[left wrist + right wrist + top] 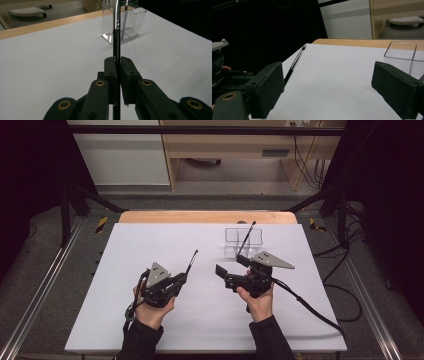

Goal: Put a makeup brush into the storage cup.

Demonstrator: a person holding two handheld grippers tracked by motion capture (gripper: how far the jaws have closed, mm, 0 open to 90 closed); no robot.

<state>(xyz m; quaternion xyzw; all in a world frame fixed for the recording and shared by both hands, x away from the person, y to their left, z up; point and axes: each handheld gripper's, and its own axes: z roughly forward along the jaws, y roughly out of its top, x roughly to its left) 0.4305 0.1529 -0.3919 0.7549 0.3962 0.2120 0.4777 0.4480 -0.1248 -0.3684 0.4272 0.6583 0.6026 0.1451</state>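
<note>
Low in the frame's left half, my left gripper (181,279) is clenched on a thin brush (192,261), its tip slanting up. My right gripper (231,268) gapes released at centre. Carrying step; next I'd tip it into the clear holder (243,242), upper right.

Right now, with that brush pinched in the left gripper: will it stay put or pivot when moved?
The brush is thin, probably stiff and light. The left gripper pinches it low on a smooth black handle, so the long free end may pivot or slip. Laid on the table, its round shaft would likely roll.
</note>
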